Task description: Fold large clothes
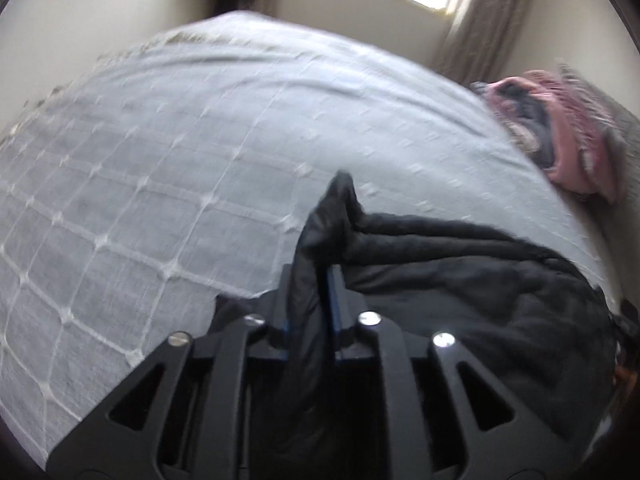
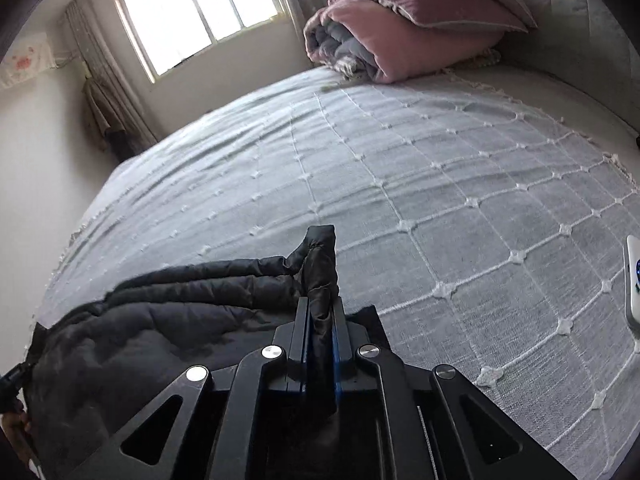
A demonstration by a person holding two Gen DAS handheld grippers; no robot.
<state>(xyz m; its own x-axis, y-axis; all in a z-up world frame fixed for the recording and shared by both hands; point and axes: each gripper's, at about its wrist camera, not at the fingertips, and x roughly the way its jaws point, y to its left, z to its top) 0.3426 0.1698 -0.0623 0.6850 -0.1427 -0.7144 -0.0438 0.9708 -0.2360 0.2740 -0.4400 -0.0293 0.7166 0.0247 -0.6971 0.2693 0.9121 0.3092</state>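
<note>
Left wrist view shows the left gripper (image 1: pixel 316 280) closed tightly on a corner of the black padded jacket (image 1: pixel 460 276), and the rest of the jacket lies to its right on the grey checked bedspread (image 1: pixel 160 184). Right wrist view shows the right gripper (image 2: pixel 320 320) also pinching a jacket (image 2: pixel 160 320) corner between its almost closed fingers, with the garment spreading left. A folded pink quilt (image 2: pixel 400 32) lies at the far end of the bedspread (image 2: pixel 440 200), near the window (image 2: pixel 196 12).

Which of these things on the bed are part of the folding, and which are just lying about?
Part of the job:
- black padded jacket
- left claw, clamped on the jacket
- right claw, clamped on it too

Just lying about:
- pink rolled quilt
- white bedspread
- white device at the bed's edge
</note>
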